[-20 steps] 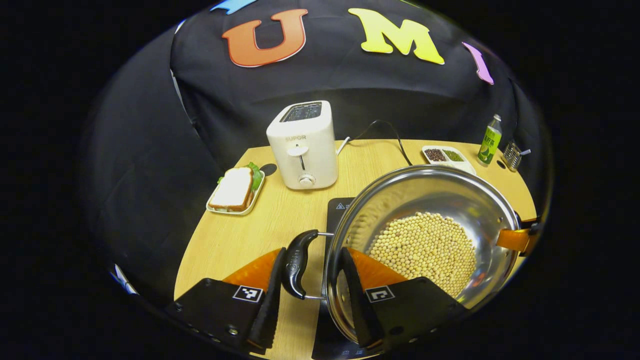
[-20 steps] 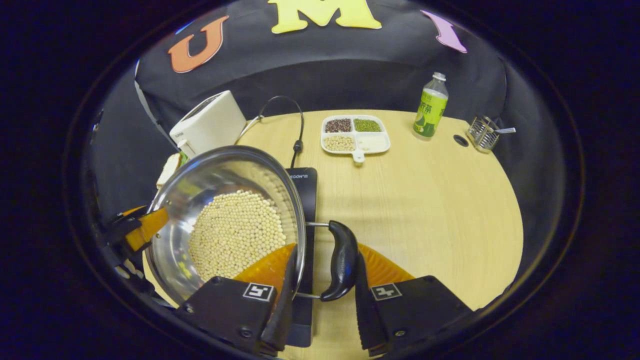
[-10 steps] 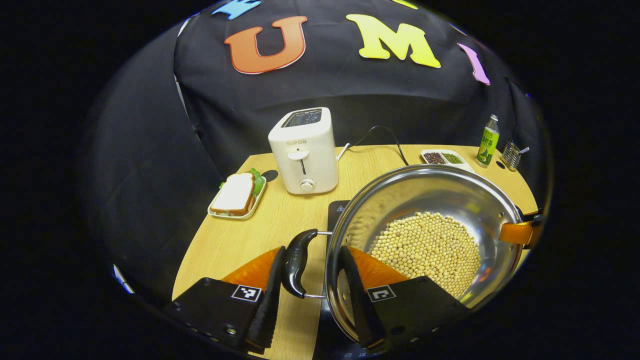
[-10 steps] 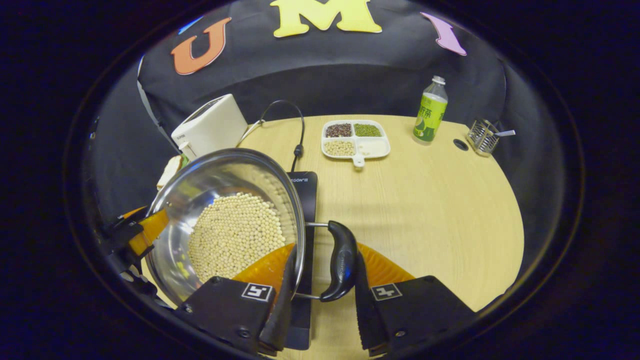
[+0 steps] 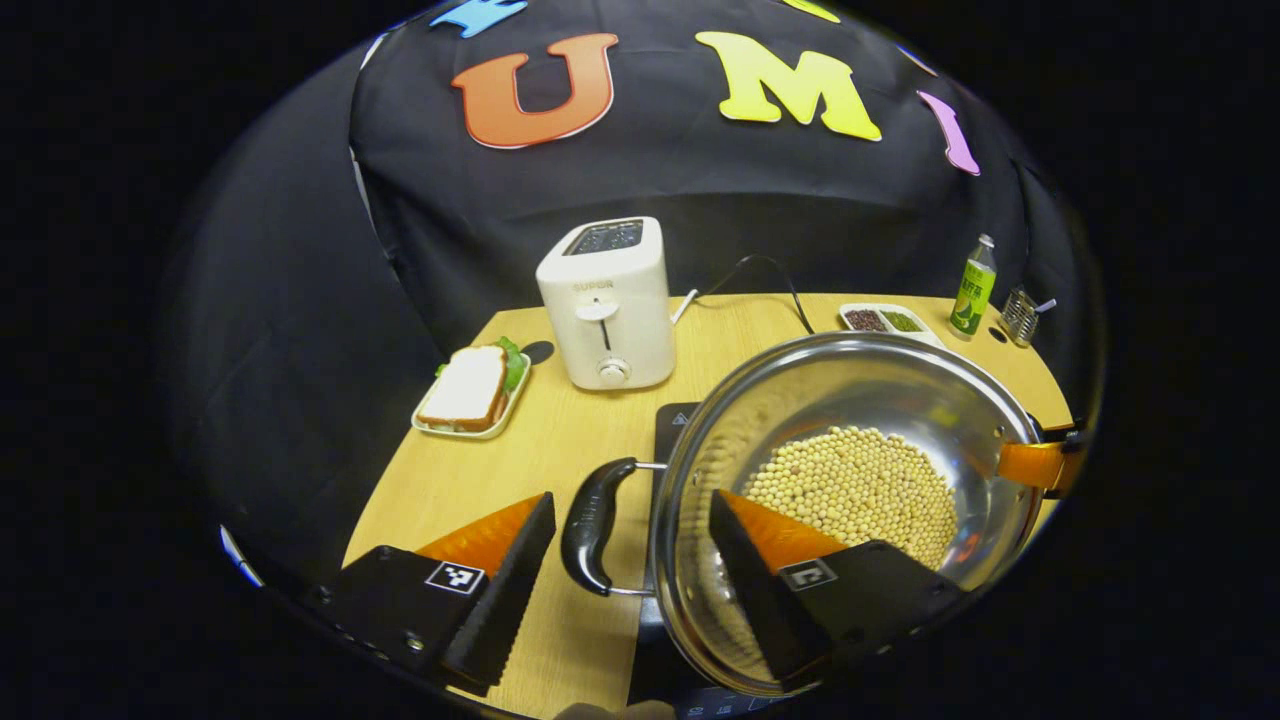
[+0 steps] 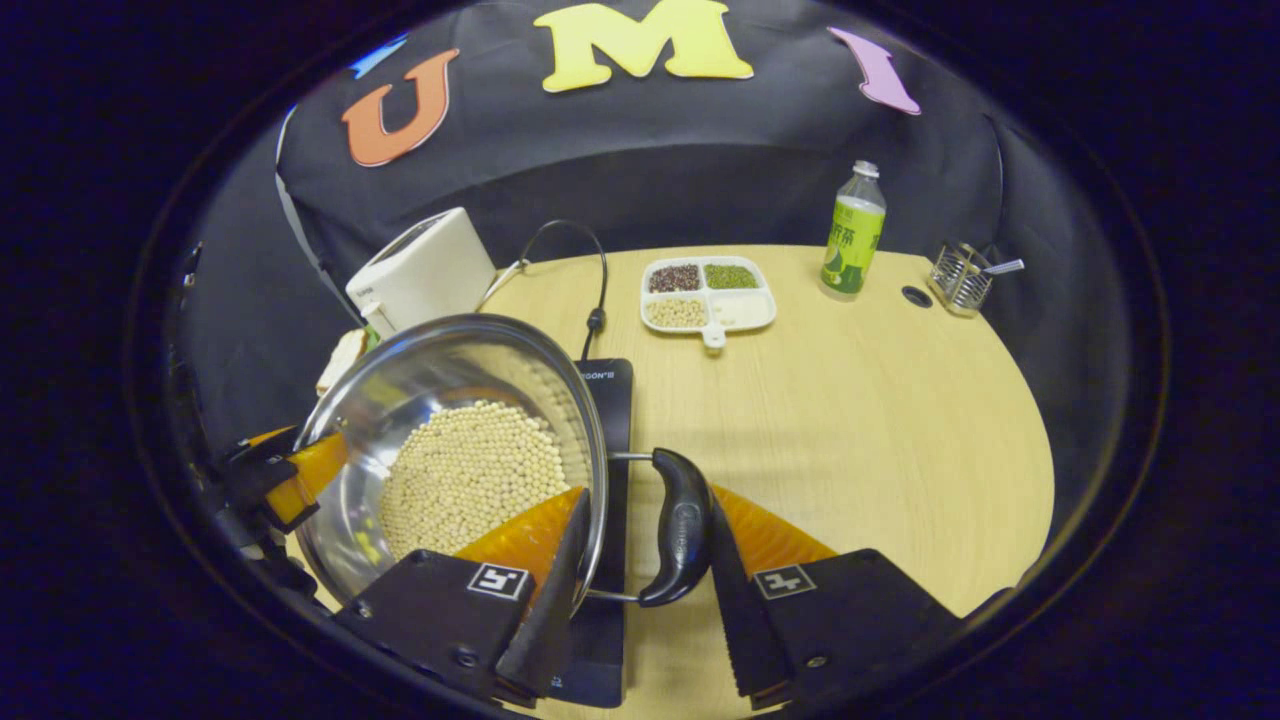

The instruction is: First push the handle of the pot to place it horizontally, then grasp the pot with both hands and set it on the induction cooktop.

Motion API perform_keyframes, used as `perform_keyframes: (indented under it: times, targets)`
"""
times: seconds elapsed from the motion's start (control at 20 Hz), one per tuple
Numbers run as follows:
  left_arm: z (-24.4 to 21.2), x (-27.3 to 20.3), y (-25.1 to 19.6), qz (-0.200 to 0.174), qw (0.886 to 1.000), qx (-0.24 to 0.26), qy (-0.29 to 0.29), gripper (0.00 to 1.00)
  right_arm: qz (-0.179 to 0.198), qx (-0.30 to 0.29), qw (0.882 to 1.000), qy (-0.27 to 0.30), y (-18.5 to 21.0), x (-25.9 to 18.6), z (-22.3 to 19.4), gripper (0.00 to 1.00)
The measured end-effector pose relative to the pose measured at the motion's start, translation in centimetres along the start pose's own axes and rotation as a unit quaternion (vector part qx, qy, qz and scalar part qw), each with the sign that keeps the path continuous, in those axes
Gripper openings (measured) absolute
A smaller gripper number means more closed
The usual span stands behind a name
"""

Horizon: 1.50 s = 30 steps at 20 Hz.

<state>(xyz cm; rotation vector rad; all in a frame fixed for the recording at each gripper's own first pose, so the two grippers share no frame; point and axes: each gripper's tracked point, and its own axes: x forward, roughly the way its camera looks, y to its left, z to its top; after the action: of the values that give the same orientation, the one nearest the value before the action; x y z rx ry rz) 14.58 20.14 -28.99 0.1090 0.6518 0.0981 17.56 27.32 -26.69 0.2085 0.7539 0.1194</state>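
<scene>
Steel rim and black left handle (image 5: pixel 592 525) both sit between the parted fingers of the left gripper (image 5: pixel 630 575), which stands wide with clear gaps either side and grips nothing; the right gripper (image 6: pixel 640 590) straddles the pot wall and the right handle (image 6: pixel 680 525), one finger touching the handle, but whether it clamps I cannot tell. The pot (image 5: pixel 850 490), its floor covered in pale beans (image 5: pixel 860 490), sits over the black induction cooktop (image 6: pixel 605 400) on the wooden table (image 6: pixel 850 400). By my reading the placing step is finishing, so next both grippers should release and draw back level, without nudging the pot off the plate.
</scene>
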Motion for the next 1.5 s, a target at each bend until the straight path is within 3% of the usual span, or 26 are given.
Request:
perform_keyframes:
  times: [0.05, 0.1, 0.15, 0.3, 1.05, 1.25, 1.5]
  targets:
    - [0.4, -0.4, 0.3, 0.002, 1.0, -0.002, -0.011, 0.9, 0.004, -0.008, 1.0, -0.016, 0.1, -0.4, 0.6, 0.7]
    - [0.9, -0.8, 0.2, 0.0, 1.0, -0.006, -0.021, 0.97, 0.013, -0.015, 0.999, -0.03, 0.5, -0.8, 1.2, 0.73]
    - [1.3, -1.2, -0.1, -0.002, 1.0, -0.006, -0.028, 0.97, 0.023, -0.023, 0.999, -0.037, 0.9, -1.2, 1.4, 0.85]
    - [1.9, -2.1, 0.1, 0.008, 0.999, -0.003, -0.043, 0.97, 0.031, -0.03, 0.998, -0.04, 0.8, -1.8, 1.3, 0.94]
    - [4.6, -8.8, -3.6, 0.002, 0.995, -0.008, -0.097, 0.96, 0.027, -0.062, 0.993, -0.093, -2.0, -8.2, 1.3, 0.95]
    - [5.7, -13.4, -5.7, 0.0, 0.991, -0.017, -0.13, 0.97, 0.033, -0.079, 0.989, -0.122, -3.8, -12.2, 1.2, 0.95]
    - [9.0, -22.5, -9.3, 0.001, 0.98, -0.022, -0.2, 0.97, 0.045, -0.104, 0.976, -0.187, -7.9, -20.9, 2.7, 0.95]
